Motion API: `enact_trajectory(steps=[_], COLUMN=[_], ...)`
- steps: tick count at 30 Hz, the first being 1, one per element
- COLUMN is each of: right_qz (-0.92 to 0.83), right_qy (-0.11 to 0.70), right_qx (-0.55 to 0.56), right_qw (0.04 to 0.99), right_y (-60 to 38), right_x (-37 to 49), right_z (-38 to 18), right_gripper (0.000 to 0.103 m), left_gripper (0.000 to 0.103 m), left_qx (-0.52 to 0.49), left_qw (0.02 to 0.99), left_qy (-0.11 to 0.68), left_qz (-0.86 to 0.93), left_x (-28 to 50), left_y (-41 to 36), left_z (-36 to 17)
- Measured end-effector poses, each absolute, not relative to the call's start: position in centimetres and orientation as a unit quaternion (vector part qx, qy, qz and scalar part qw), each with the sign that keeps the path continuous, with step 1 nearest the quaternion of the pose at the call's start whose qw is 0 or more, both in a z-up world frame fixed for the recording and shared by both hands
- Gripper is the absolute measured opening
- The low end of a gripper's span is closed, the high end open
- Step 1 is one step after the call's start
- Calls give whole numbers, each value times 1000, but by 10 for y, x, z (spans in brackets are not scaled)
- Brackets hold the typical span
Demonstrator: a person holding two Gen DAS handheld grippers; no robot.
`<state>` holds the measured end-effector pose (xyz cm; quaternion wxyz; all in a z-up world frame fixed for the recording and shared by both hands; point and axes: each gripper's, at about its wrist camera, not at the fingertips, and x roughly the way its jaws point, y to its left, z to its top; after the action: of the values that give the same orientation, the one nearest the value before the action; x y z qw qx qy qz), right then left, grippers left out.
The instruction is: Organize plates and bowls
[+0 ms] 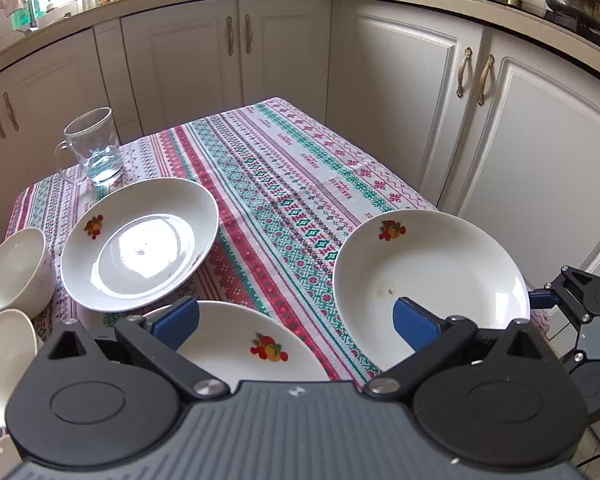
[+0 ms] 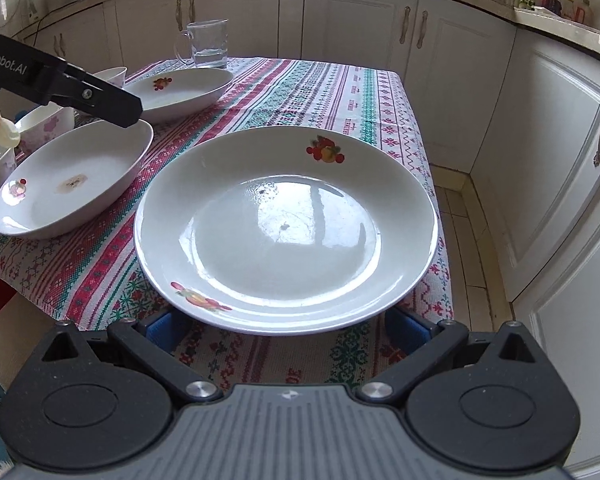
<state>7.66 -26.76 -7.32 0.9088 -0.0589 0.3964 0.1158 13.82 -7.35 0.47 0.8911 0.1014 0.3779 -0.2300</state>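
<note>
Three fruit-print plates (image 2: 286, 226), three bowls (image 1: 18, 268), one glass mug (image 1: 94, 148) — left gripper (image 1: 296, 320), right gripper (image 2: 286, 326) fingers wide, empty; "GenRobot.AI" on left arm.

I count three plates (image 1: 140, 244) (image 1: 428, 268) (image 1: 256, 348), three bowls (image 1: 16, 268) (image 1: 4, 360) (image 1: 2, 460) at nine o'clock, one glass mug (image 1: 94, 148) at eleven, and two grippers (image 1: 296, 320) (image 2: 284, 328).

Table (image 1: 300, 168): three plates and the bowls stand on it
Right plate (image 2: 286, 232): near the right edge
Glass mug (image 1: 94, 148): behind the far plate (image 1: 140, 244)
Bowls (image 1: 16, 268): left of the plates
</note>
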Motion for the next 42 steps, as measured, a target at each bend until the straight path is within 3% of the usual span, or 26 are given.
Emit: enact_trajectory(steps=[21, 25, 42], right_qz=[160, 172, 189], right_qy=[339, 334, 336], right_qx=[-80, -90, -92], right_qw=[924, 922, 918], right_y=[-283, -284, -289], right_x=[67, 67, 73], right_z=[-78, -78, -78], right_gripper=[103, 103, 103], left_gripper=[100, 83, 78], left_qx=[144, 149, 152], left_qw=[792, 774, 749], left_qy=[466, 486, 516], left_qz=[-367, -377, -388], left_x=[211, 221, 240], left_y=[-150, -161, -174], left_z=[-22, -28, -41])
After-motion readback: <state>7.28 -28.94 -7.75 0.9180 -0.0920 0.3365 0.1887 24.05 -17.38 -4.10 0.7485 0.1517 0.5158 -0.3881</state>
